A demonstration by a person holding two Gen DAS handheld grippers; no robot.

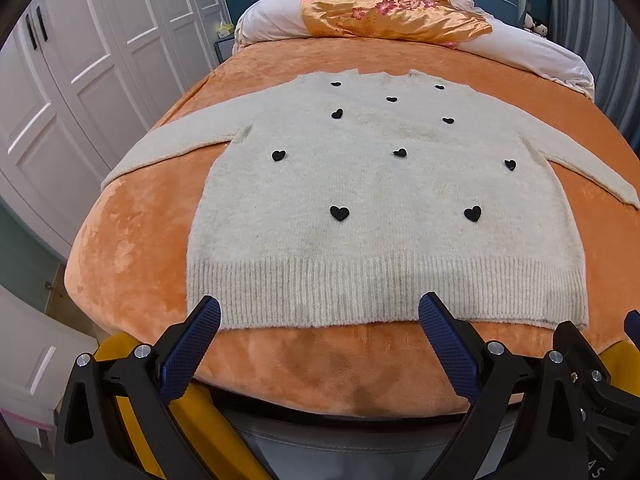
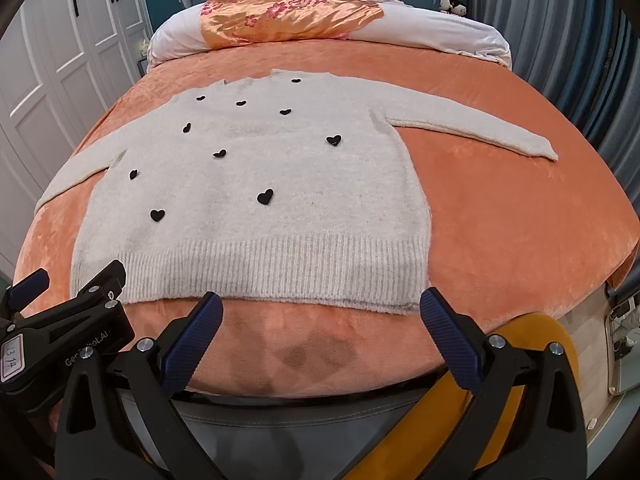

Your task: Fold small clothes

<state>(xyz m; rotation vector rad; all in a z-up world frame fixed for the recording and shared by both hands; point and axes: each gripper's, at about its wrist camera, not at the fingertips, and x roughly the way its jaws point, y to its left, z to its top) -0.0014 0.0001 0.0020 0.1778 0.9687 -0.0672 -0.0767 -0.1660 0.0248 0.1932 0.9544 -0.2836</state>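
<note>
A cream knit sweater (image 1: pixel 380 200) with small black hearts lies flat on the orange bed cover (image 1: pixel 132 240), front up, both sleeves spread out sideways, ribbed hem towards me. It also shows in the right wrist view (image 2: pixel 256 208). My left gripper (image 1: pixel 320 320) is open and empty, its fingertips just at the hem's left half. My right gripper (image 2: pixel 320 312) is open and empty, hovering at the hem's right half. The left gripper (image 2: pixel 68 292) shows at the left edge of the right wrist view, and the right gripper's arm (image 1: pixel 592 360) at the right edge of the left wrist view.
An orange flowered quilt (image 1: pixel 392 12) and white pillows (image 1: pixel 532 56) lie at the head of the bed (image 2: pixel 500 240). White wardrobe doors (image 1: pixel 80 80) stand to the left. Grey curtains (image 2: pixel 560 40) hang to the right. The bed's foot edge is just below the grippers.
</note>
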